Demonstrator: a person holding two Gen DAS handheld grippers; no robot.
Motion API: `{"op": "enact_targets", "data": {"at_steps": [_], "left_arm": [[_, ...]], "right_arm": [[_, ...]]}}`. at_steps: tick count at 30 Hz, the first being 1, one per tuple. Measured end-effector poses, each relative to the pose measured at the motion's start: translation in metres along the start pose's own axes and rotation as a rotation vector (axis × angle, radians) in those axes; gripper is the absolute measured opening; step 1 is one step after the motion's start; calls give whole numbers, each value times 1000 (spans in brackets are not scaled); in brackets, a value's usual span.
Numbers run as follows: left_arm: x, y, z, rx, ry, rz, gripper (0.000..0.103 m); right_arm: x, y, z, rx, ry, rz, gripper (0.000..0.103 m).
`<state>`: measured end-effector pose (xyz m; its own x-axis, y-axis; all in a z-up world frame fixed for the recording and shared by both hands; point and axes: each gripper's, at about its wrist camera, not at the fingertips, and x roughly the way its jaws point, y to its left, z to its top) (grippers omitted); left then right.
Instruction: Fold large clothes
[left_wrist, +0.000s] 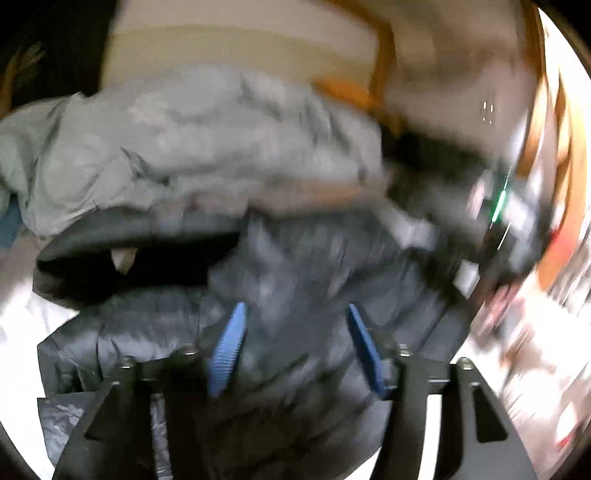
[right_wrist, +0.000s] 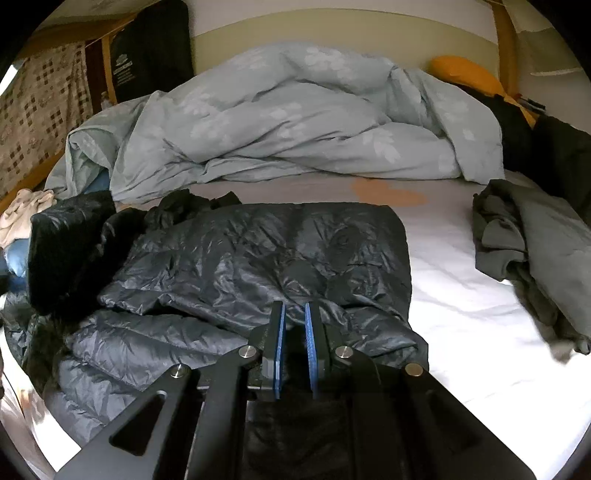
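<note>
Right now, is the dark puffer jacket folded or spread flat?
Partly folded: the dark puffer jacket lies on the white sheet with a sleeve doubled across its body, layers stacked.

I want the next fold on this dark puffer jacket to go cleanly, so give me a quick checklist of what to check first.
1. Left gripper free: ok, blue pads apart over the puffer jacket, nothing between them.
2. Right gripper grip: cannot tell, jaws nearly shut at the jacket's near edge.
3. Jacket flat: not ok, sleeve side bunched at left.
4. White sheet bare to the right: ok.
5. Grey garment apart from jacket: ok.
6. Left view sharp: not ok, blurred.
</note>
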<state>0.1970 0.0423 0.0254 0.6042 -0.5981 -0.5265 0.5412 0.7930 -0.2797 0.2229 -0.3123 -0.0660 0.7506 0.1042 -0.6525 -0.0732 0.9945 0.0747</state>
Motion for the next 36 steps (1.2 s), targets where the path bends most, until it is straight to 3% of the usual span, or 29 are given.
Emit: {"op": "enact_targets", "data": {"at_steps": [2, 3, 6, 8, 11, 13, 17, 20, 24, 25, 27, 28, 29, 33, 36], "left_arm": [[-28, 12, 9, -85, -125, -52, 68], [-41, 17, 14, -88, -181, -30, 68], [-61, 27, 29, -27, -255, 151, 72], [-71, 42, 34, -46, -273, 247, 74], [-79, 75, 35, -112, -245, 389, 75], [-75, 100, 33, -162, -175, 451, 75], [-66, 132, 21, -202, -55, 514, 75], [-54, 137, 9, -193, 23, 511, 75], [-23, 134, 11, -141, 58, 543, 72], [-18, 136, 16, -140, 47, 546, 65], [-8, 146, 20, -170, 40, 535, 37], [-3, 152, 20, -196, 46, 520, 11], [1, 156, 20, -215, 52, 504, 2], [-14, 146, 27, -224, -43, 533, 1], [-58, 112, 45, -164, -227, 571, 1]], "right_arm": [[3, -2, 0, 8, 4, 4, 10], [5, -1, 0, 9, 8, 5, 10], [11, 4, -3, -2, 22, 2, 10], [13, 8, -5, -18, 25, 1, 10], [11, 16, -7, -44, 17, -5, 11], [9, 18, -7, -52, 11, 3, 10], [2, 21, -6, -60, -4, 13, 10], [0, 21, -5, -64, -11, 4, 10], [0, 15, -2, -37, -14, 7, 10], [0, 14, -1, -31, -14, 10, 10], [-1, 14, -1, -28, -20, 9, 10], [-2, 15, -1, -33, -25, 5, 10], [-2, 15, -1, -38, -28, 3, 10], [-9, 13, -1, -52, -43, -8, 10], [-16, 6, 2, -18, -49, 17, 10]]}}
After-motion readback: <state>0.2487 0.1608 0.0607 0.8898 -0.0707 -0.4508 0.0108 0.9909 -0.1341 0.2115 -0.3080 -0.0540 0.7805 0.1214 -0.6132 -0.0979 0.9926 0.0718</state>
